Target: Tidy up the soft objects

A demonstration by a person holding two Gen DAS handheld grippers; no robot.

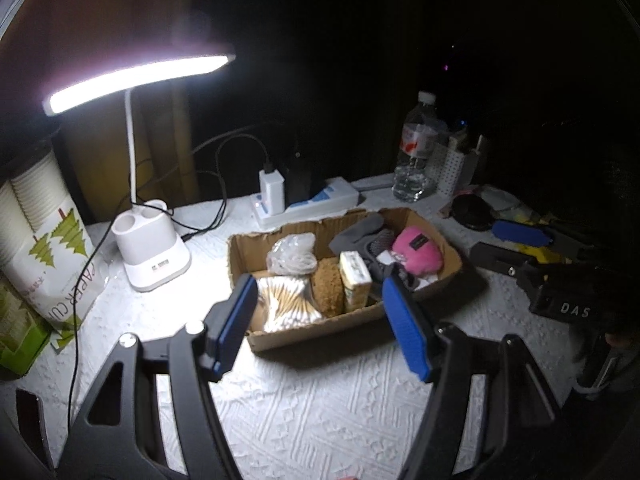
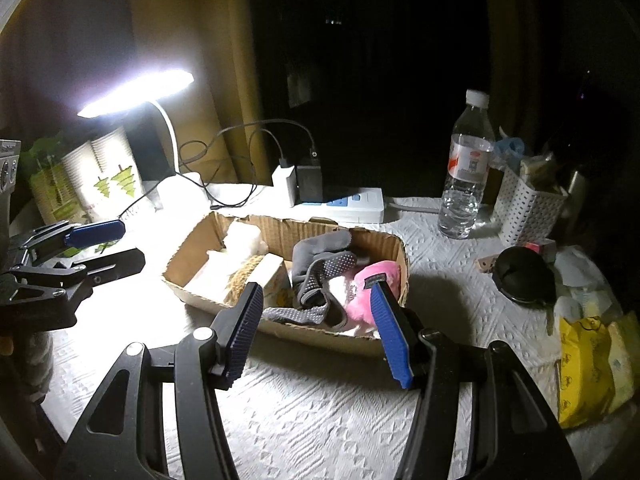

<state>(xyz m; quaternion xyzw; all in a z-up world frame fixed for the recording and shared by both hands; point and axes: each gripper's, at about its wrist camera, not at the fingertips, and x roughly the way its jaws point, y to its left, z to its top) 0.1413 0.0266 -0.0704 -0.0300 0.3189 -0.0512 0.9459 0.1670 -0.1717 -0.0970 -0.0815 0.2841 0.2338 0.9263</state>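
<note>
Half-hidden pink plush (image 2: 378, 280) behind fingers (image 2: 390, 332)

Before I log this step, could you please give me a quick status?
Left gripper and right gripper open, empty. Pink plush and grey socks in cardboard box. Nothing blocking.

Both fisheye views are looking forward and slightly down along their own 2 blue-padded fingers, from low above the bench (image 1: 320, 420). The left wrist view is facing the cardboard box (image 1: 344, 320) from its near left side, close in. The right wrist view is facing the same box (image 2: 320, 336) from farther right. Both are sharing the box, the lit desk lamp (image 1: 136, 80), the power strip (image 2: 352, 204) and the water bottle (image 2: 464, 168).
</note>
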